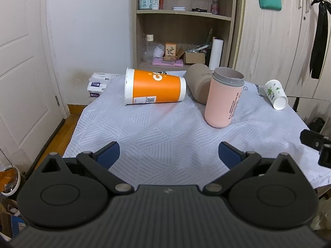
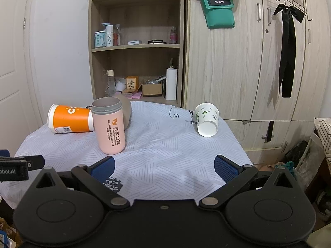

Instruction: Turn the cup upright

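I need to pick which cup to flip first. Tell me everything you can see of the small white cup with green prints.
The small white cup looks like paper, white with green leaf-like prints. It lies tipped over near the far right edge of the white tablecloth, its open mouth toward the cameras. It looks empty. It sits apart from the other cups; neither gripper touches it.

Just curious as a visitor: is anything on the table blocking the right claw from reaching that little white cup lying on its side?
Nothing visible: only bare tablecloth lies between the open right claw and the white cup.
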`<state>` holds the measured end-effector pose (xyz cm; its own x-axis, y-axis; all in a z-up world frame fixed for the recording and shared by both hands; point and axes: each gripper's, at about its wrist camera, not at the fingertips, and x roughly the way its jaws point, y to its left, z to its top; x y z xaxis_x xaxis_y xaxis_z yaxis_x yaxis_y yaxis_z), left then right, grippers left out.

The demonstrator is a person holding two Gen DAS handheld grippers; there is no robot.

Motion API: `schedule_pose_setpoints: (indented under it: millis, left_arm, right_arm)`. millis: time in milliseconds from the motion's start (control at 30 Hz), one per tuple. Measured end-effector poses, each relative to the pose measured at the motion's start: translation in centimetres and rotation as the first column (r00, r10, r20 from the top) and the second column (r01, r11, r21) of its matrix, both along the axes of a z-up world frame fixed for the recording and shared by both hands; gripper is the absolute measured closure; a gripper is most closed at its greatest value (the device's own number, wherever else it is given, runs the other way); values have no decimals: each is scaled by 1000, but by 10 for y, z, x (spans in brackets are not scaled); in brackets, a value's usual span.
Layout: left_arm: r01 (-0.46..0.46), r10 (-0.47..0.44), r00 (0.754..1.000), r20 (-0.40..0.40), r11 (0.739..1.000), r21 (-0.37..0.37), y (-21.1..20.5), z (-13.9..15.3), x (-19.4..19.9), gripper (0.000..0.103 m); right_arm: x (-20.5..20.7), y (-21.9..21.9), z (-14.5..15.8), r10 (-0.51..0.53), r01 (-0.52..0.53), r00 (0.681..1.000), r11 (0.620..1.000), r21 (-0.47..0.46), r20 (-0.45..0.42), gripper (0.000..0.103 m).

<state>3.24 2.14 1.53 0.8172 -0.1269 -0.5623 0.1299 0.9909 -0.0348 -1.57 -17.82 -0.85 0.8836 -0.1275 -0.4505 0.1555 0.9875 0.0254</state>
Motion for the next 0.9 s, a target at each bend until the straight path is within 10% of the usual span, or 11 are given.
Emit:
schedule_pose_setpoints:
  millis: [900]
  left_arm:
    - [-24, 24, 1000, 2, 999, -29, 7, 2, -3, 0]
  right_arm:
    - [-2, 0, -1, -10, 10, 1000, 1000, 3, -6, 0]
